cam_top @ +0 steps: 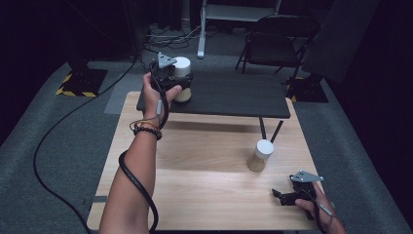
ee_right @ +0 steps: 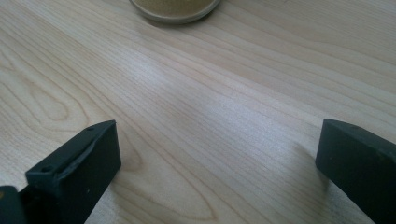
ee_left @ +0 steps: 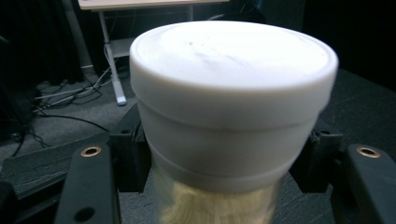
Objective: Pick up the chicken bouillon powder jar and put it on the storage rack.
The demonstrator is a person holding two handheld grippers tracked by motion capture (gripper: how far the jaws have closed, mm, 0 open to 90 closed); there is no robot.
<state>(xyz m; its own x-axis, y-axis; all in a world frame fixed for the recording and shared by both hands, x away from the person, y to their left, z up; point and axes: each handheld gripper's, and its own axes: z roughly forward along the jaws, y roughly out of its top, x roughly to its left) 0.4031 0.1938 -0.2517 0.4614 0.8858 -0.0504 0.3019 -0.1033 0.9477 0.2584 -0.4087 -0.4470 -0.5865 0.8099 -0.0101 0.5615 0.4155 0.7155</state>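
The white lid of a jar [ee_left: 233, 88] stood closest to the lens in the left claw's view, upright, with the two black jaws pressed against the jar's neck just below the lid on either side. The left claw [cam_top: 178, 83] was thus clamped on this jar [cam_top: 182, 78], holding it over the near left corner of a black raised shelf [cam_top: 229, 95]; whether the base touched the shelf could not be told. The jar's long axis ran vertical, across the claw's reach, and pale granular contents showed below the jaws. Ahead of and to the right of the left claw, the shelf top lay bare, giving wide room for setting down; its near edge lay just beneath the claw, so any placement probably wanted a forward carry away from that edge. The right claw [cam_top: 286, 196] rested low over the wooden tabletop [cam_top: 195, 195], jaws spread wide apart and gripping nothing. A second jar [cam_top: 260, 156] stood upright just beyond and to the left of it, its base [ee_right: 175, 9] straight ahead between the jaw lines. The right claw was much the nearer to that jar.
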